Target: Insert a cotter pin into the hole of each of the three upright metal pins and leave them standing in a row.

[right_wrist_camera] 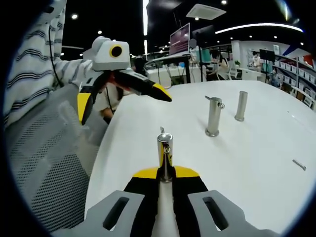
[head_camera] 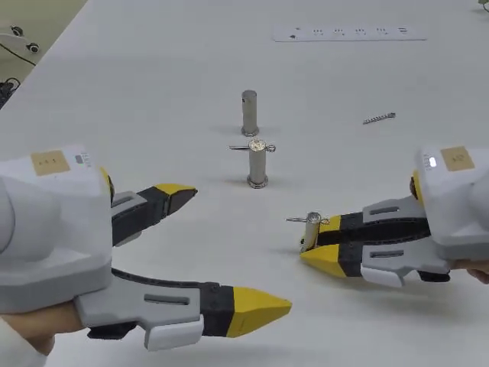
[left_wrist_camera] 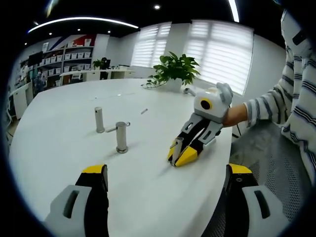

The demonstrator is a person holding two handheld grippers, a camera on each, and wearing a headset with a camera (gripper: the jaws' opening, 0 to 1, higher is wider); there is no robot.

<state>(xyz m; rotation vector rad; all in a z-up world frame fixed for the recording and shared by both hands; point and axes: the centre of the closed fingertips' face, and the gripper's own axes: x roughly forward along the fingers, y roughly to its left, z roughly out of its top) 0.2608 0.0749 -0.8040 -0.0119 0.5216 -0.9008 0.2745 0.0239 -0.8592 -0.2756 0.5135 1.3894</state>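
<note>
Steel pin [head_camera: 312,232], cotter pin [head_camera: 299,220] through its top, stands clamped by right gripper [head_camera: 313,242]; left gripper [head_camera: 238,248] gapes empty.

A plain white surface [head_camera: 153,92] carries three upright metal pins in a loose row. The far pin [head_camera: 249,112] is bare. The middle pin [head_camera: 257,167] and near pin [head_camera: 311,229] each have a cotter pin through the top. A loose cotter pin [head_camera: 379,118] lies to the right, and a printed strip [head_camera: 349,33] lies farther back.
</note>
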